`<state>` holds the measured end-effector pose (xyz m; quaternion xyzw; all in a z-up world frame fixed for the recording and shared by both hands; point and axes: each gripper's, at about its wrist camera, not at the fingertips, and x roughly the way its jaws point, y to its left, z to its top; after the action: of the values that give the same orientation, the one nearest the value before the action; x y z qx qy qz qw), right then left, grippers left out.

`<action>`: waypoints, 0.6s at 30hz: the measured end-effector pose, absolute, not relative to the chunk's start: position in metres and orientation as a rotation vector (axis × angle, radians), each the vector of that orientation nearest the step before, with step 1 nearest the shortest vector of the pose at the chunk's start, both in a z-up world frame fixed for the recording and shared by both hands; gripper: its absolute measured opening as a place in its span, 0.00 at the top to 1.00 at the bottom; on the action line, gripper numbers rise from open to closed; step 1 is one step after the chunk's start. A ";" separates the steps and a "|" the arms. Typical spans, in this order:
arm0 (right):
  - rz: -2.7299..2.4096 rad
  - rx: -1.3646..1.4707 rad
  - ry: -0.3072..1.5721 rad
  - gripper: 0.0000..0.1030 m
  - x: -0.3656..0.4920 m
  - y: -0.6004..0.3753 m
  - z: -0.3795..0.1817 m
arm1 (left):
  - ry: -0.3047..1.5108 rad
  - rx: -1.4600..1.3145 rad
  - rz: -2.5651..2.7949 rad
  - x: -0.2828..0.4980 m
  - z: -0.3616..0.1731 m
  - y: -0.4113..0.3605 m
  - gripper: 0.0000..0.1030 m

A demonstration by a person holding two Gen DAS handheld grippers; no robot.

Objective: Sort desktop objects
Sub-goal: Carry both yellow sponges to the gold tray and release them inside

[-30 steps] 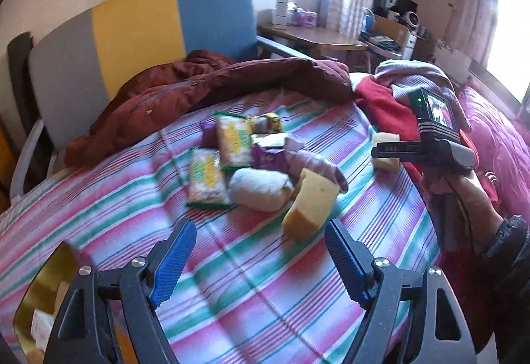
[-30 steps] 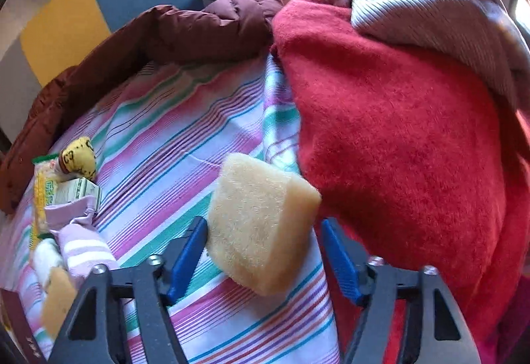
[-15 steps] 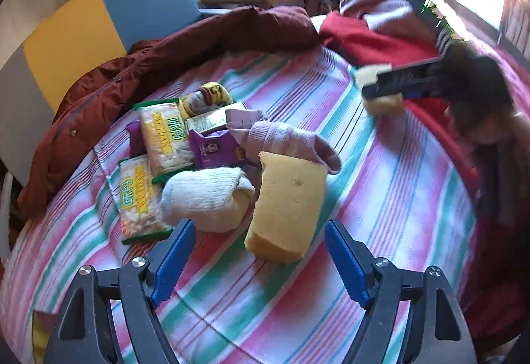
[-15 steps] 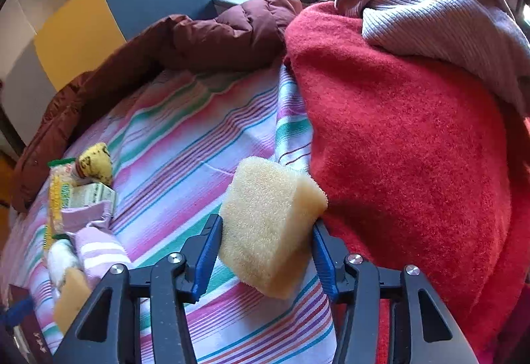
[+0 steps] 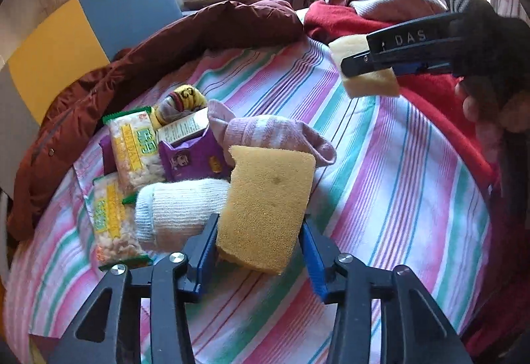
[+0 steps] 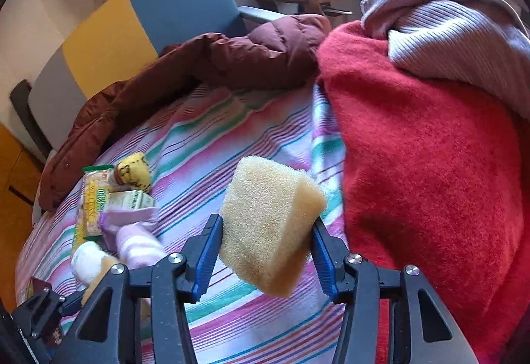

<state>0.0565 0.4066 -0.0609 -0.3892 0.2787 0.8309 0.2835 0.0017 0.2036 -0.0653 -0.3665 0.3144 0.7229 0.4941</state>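
Yellow foam fills the near field of both wrist views: the left gripper [image 5: 258, 251] has its blue jaws closing around the darker sponge [image 5: 268, 201], whose lower end sits between the pads and looks touched on both sides, though whether the squeeze is firm yet I cannot quite tell. The right gripper [image 6: 266, 251] pinches the paler sponge [image 6: 270, 224] and carries it clear of the striped sheet [image 6: 212, 138]; in the left view that same sponge hangs at about two o'clock, near the red blanket [image 5: 338, 22]. The step in hand seems to be gathering the two sponges out of the mixed pile, one per gripper. The next move probably calls for the left jaws to finish seating on the foam, then a straight lift, since the sponge leans against neighbours. Just at its ten o'clock lies the white sock [image 5: 175, 208], touching it, and at twelve o'clock the pink sock [image 5: 271, 135] drapes behind its top edge; either could drag along if the lift is skewed. Farther out toward eleven o'clock sit the purple packet [image 5: 188, 158], two green-edged snack packs [image 5: 135, 145], a small carton [image 5: 182, 125] and a yellow rolled sock [image 5: 185, 98]. Beyond them the maroon jacket [image 5: 205, 39] rims the bed, and a blue and yellow chair back [image 5: 99, 22] stands farthest off.
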 end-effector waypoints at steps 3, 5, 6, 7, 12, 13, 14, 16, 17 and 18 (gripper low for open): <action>2.260 -1.046 0.728 0.49 0.054 0.402 -0.059 | 0.716 -0.925 1.746 0.001 -0.065 0.201 0.58; 2.276 -1.048 0.711 0.49 0.053 0.400 -0.057 | 0.682 -0.943 1.746 0.001 -0.062 0.198 0.59; 2.286 -1.044 0.707 0.49 0.053 0.399 -0.057 | 0.665 -0.949 1.749 0.000 -0.060 0.195 0.59; 2.295 -1.039 0.708 0.49 0.053 0.398 -0.056 | 0.649 -0.954 1.755 0.000 -0.057 0.192 0.59; 2.385 -0.998 0.714 0.49 0.053 0.391 -0.047 | 0.565 -0.963 1.795 -0.002 -0.035 0.172 0.59; 2.414 -0.991 0.711 0.49 0.053 0.388 -0.045 | 0.550 -0.965 1.804 -0.002 -0.031 0.168 0.59; 2.442 -0.985 0.704 0.49 0.052 0.385 -0.043 | 0.535 -0.967 1.815 -0.002 -0.027 0.164 0.59; 2.507 -0.983 0.679 0.49 0.049 0.375 -0.038 | 0.498 -0.962 1.842 -0.003 -0.017 0.154 0.59; 2.544 -0.986 0.664 0.49 0.047 0.368 -0.036 | 0.474 -0.960 1.863 -0.003 -0.010 0.147 0.59; 2.578 -0.988 0.649 0.49 0.046 0.363 -0.034 | 0.461 -0.959 1.877 -0.004 -0.007 0.144 0.59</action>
<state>0.0459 0.3627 -0.0344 -0.3445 0.2261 0.8984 0.1522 -0.0041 0.1435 -0.0066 -0.3916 0.1882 0.7669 0.4723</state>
